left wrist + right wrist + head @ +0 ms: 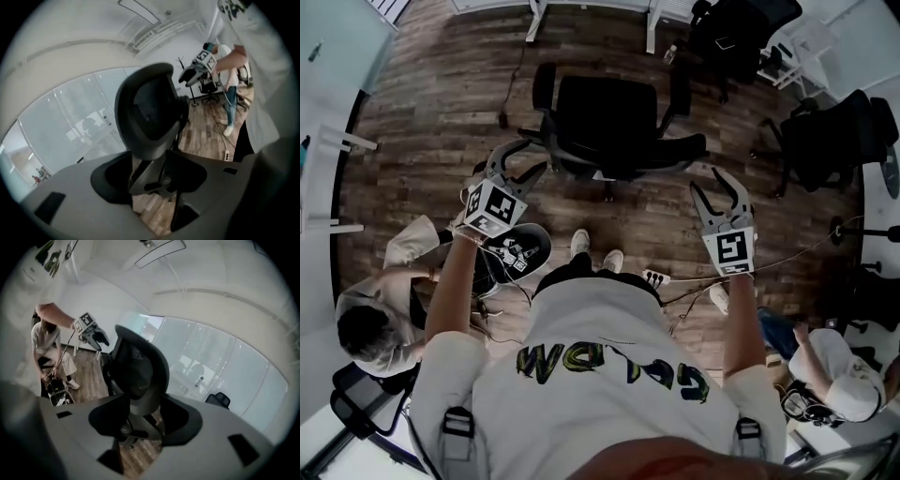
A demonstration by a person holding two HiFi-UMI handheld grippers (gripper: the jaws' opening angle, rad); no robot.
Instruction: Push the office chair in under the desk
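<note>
The black office chair [619, 122] stands on the wood floor with its back towards me, short of the white desk [534, 21] along the far edge. My left gripper [520, 159] is open close to the left end of the backrest, and nothing is between its jaws. My right gripper [708, 180] is also open and empty, a little to the right of the backrest and nearer to me. The left gripper view shows the backrest [150, 112] just ahead and the right gripper [199, 65] beyond it. In the right gripper view, the backrest [140, 366] fills the middle, with the left gripper [91, 331] behind it.
More black chairs stand at the far right [741, 37] and at the right [834, 141]. One person sits low on the left [375, 319], another at the lower right [834, 366]. A power strip with cables [656, 277] and a dark bag [520, 248] lie by my feet.
</note>
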